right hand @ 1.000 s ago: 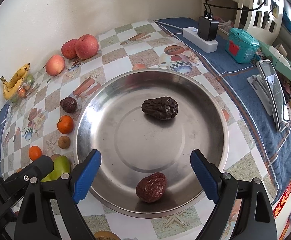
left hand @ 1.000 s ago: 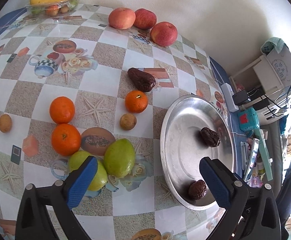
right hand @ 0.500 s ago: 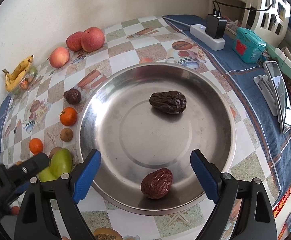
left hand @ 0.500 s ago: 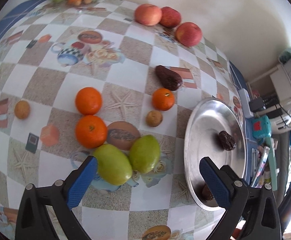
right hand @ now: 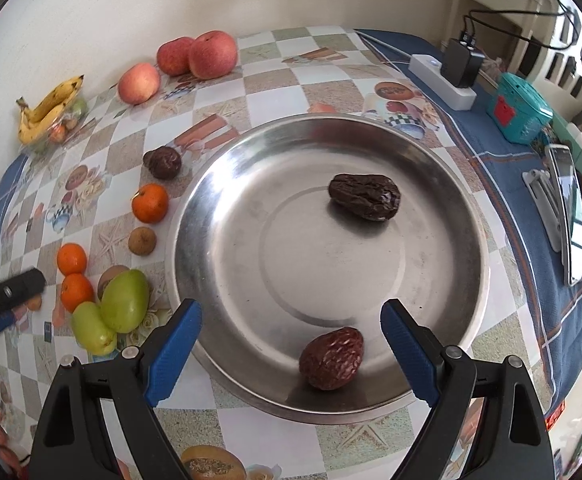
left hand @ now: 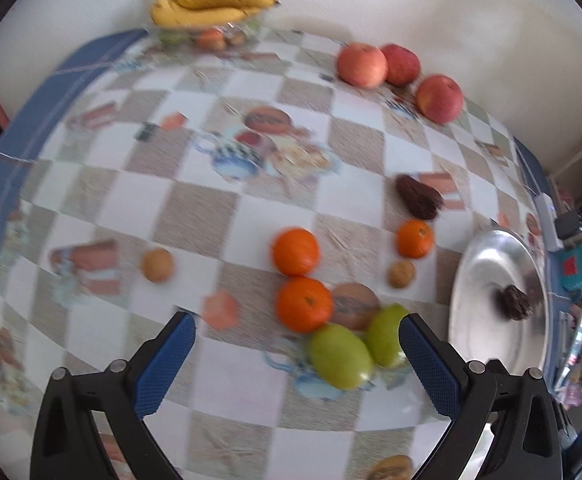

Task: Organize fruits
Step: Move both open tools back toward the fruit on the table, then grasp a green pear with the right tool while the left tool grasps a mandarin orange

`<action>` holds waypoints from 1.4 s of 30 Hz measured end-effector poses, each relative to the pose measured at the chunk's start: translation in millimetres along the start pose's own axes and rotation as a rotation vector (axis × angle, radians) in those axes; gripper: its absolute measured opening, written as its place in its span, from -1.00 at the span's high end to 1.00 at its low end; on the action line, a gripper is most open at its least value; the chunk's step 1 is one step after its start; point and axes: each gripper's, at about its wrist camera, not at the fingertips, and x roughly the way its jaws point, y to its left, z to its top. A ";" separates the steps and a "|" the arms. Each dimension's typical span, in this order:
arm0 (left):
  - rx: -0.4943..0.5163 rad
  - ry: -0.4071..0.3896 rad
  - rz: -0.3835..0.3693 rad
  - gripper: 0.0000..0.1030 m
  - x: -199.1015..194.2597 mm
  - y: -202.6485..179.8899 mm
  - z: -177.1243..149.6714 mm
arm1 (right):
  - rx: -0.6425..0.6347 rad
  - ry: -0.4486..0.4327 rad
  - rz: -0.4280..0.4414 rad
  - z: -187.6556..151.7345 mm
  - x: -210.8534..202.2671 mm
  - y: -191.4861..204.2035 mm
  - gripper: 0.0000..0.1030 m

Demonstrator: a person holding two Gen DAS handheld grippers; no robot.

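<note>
A steel plate (right hand: 443,292) holds two wrinkled dark dates, one at the back (right hand: 365,197) and one near the front rim (right hand: 331,358). My right gripper (right hand: 291,326) hovers open over the plate's near edge, the front date between its fingers but untouched. A third date (left hand: 419,202) lies on the checked tablecloth. My left gripper (left hand: 297,342) is open above the cloth, with two green mangoes (left hand: 341,356) and two oranges (left hand: 303,304) just ahead of it. A smaller orange (left hand: 415,239) and a brown longan (left hand: 401,274) lie near the plate (left hand: 479,276).
Three apples (left hand: 439,98) and a banana bunch (left hand: 207,6) on a clear box sit by the back wall. Another longan (left hand: 157,265) lies at the left. A power strip (right hand: 443,80), teal box (right hand: 519,108) and phone (right hand: 573,216) line the blue cloth on the right.
My left gripper has swung left and away from the plate, so the oranges and mangoes now lie ahead of it. My right gripper has drawn slightly nearer the plate's front.
</note>
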 end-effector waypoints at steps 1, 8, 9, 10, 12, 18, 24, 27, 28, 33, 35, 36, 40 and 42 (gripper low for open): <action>-0.001 -0.012 0.021 -1.00 -2.4 3.6 2.6 | -0.008 0.000 0.000 -0.1 0.0 1.8 -0.77; -0.022 -0.101 0.173 -1.00 -21.8 39.2 23.3 | -0.035 -0.026 0.018 1.9 -3.9 16.2 -0.77; -0.028 -0.107 0.182 -1.00 -24.0 43.6 24.5 | -0.036 -0.027 0.028 2.2 -4.3 19.2 -0.77; -0.039 -0.114 0.196 -1.00 -26.5 50.8 26.6 | -0.038 -0.028 0.036 2.7 -4.7 22.6 -0.77; -0.065 -0.121 0.211 -1.00 -29.3 63.0 29.4 | -0.042 -0.031 0.051 3.4 -5.6 29.9 -0.77; -0.165 -0.107 0.198 -1.00 -32.2 99.5 33.8 | -0.076 -0.040 0.094 3.5 -8.7 59.7 -0.77; -0.215 -0.100 0.195 -1.00 -32.0 117.7 33.9 | -0.118 -0.034 0.178 -0.7 -8.9 95.7 -0.77; -0.226 -0.106 0.204 -1.00 -32.2 122.2 34.1 | -0.149 -0.031 0.210 -3.7 -9.2 110.8 -0.77; -0.227 -0.107 0.201 -1.00 -31.9 123.1 34.1 | -0.164 -0.037 0.209 -4.5 -10.1 115.2 -0.77; -0.219 -0.137 0.171 -1.00 -33.9 123.1 35.0 | -0.200 -0.085 0.218 -3.4 -18.4 123.8 -0.77; -0.203 -0.161 0.166 -1.00 -37.0 118.8 35.6 | -0.216 -0.111 0.215 -1.7 -23.0 125.1 -0.77; -0.192 -0.176 0.157 -1.00 -38.5 115.2 36.0 | -0.228 -0.124 0.206 -1.2 -24.9 125.8 -0.76; -0.160 -0.188 0.076 -1.00 -35.5 100.2 35.8 | -0.251 -0.132 0.191 0.0 -24.8 125.5 -0.67; -0.153 -0.176 0.021 -1.00 -31.3 93.2 34.2 | -0.250 -0.123 0.190 0.2 -22.5 123.4 -0.61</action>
